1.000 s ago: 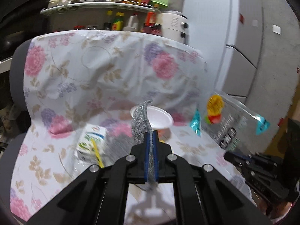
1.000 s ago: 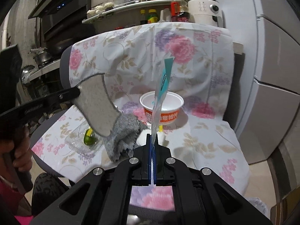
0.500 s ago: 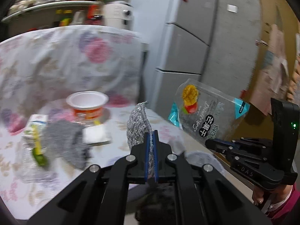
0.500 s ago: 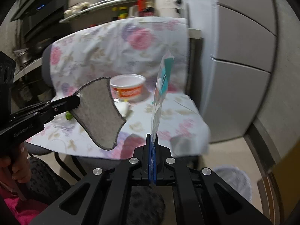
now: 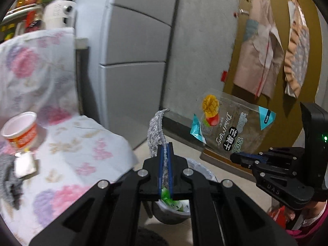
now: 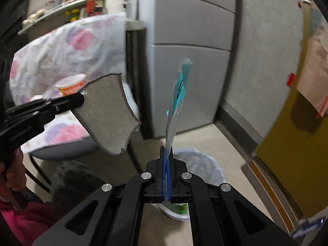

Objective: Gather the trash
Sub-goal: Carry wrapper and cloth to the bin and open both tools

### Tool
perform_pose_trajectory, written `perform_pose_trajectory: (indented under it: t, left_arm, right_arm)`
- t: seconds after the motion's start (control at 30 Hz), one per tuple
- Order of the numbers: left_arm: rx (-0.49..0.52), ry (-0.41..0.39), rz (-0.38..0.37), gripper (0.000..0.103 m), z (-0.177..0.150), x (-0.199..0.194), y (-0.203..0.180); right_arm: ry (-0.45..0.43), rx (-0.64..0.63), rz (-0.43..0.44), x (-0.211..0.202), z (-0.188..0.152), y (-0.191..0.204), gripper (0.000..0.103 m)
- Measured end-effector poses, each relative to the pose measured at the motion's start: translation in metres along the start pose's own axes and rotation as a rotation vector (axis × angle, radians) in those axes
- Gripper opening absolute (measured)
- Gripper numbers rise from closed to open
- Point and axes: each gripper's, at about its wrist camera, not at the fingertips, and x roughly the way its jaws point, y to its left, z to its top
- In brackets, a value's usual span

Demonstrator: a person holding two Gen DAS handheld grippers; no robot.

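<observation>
My left gripper (image 5: 165,150) is shut on a grey scouring cloth (image 5: 156,130) that stands edge-on above its pads. In the right wrist view the cloth (image 6: 108,114) shows its flat grey face, pinched by the left gripper (image 6: 81,100). My right gripper (image 6: 167,153) is shut on a clear dried-mango bag (image 6: 178,94), seen edge-on. From the left wrist the bag (image 5: 231,127) shows flat, held by the right gripper (image 5: 235,157). A bin with a white liner (image 6: 202,164) stands on the floor just beyond and below both grippers, its rim (image 5: 203,169) partly hidden by the left fingers.
A chair with a floral cover (image 5: 86,143) stands left, carrying an orange-and-white cup (image 5: 20,131), a white packet (image 5: 24,165) and a grey cloth (image 5: 8,176). A grey fridge (image 6: 190,71) stands behind. Bags hang on the brown wall (image 5: 260,57). A hand (image 6: 12,176) grips the left handle.
Both grippers have swung right, away from the chair and slightly downward, each keeping its item. The lined bin on the floor has come into view beneath them.
</observation>
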Motion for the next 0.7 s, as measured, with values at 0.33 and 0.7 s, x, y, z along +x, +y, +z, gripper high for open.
perform_pose_trajectory:
  t: [0.33, 0.7]
  left_arm:
    - [0.046, 0.126, -0.092, 0.003, -0.008, 0.085, -0.027]
    - [-0.009, 0.231, -0.093, 0.041, -0.017, 0.134, -0.013]
  right_arm:
    - [0.194, 0.137, 0.022, 0.077, -0.049, -0.053, 0.002]
    - [0.308, 0.218, 0.010, 0.126, -0.072, -0.070, 0.033]
